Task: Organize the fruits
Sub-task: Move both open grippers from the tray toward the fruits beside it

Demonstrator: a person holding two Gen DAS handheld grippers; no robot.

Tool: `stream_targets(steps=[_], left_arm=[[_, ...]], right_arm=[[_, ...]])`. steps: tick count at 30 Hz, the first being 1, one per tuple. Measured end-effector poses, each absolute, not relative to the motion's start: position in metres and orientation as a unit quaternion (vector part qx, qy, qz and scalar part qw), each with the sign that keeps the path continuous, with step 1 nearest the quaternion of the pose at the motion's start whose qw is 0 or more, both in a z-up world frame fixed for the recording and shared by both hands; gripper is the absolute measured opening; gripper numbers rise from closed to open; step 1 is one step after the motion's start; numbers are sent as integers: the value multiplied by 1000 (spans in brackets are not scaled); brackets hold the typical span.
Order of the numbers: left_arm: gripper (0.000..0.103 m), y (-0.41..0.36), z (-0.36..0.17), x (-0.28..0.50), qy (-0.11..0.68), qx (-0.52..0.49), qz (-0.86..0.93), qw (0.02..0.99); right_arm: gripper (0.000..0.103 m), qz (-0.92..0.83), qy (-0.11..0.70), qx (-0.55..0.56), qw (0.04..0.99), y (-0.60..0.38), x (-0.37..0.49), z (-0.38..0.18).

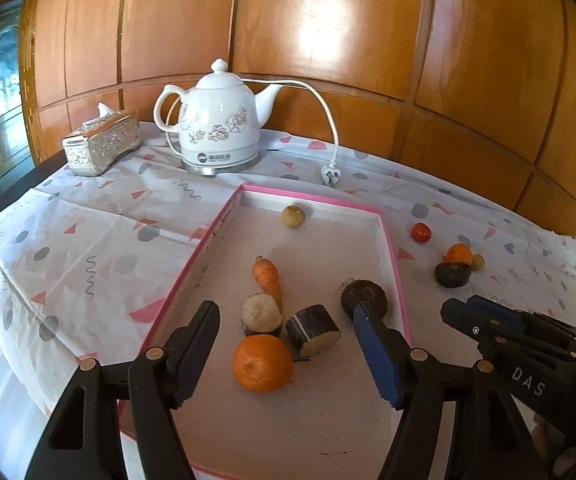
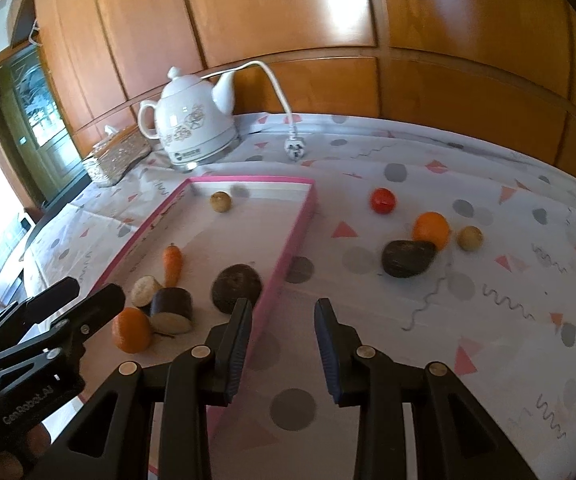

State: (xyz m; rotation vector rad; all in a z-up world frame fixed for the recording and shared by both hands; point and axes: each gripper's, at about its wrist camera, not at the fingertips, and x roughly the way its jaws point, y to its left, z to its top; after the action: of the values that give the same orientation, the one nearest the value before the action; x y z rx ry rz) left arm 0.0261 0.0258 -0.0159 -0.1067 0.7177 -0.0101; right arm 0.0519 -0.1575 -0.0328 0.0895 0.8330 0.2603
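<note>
A pink-rimmed tray (image 1: 392,248) (image 2: 288,248) holds an orange (image 1: 262,363) (image 2: 131,330), a carrot (image 1: 268,278) (image 2: 172,265), several dark sugarcane pieces (image 1: 312,330) (image 2: 236,283) and a small brown fruit (image 1: 294,216) (image 2: 220,201). On the cloth to the right lie a tomato (image 1: 420,232) (image 2: 382,200), a second orange (image 1: 458,253) (image 2: 431,229), a dark piece (image 1: 452,275) (image 2: 407,258) and a small brown fruit (image 2: 470,237). My left gripper (image 1: 288,352) is open above the tray's orange. My right gripper (image 2: 283,336) is open and empty over the tray's right rim.
A white kettle (image 1: 217,120) (image 2: 193,120) with its cord and plug (image 1: 330,174) (image 2: 295,148) stands at the back. A silver tissue box (image 1: 101,144) (image 2: 117,156) sits at the back left. A wooden wall lies behind the table.
</note>
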Motion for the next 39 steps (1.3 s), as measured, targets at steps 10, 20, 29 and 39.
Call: stream_targets(steps=[10,20,29,39], left_arm=[[70,13,-20,26,358,-41,-23,933],[70,1,-21,25,360,-34,-48,931],[70,-12,-22,27,361,-23,-72,929],[69,-26,-24,30,366,-8,-93,926]], right_arm=[[33,96,411,57,905,-181,49,-41],[33,68,421,62,903,-200,46,-51],[33,32,428,76,900,-229,45,-61],[33,7,439,90,894,-251,43,-74]])
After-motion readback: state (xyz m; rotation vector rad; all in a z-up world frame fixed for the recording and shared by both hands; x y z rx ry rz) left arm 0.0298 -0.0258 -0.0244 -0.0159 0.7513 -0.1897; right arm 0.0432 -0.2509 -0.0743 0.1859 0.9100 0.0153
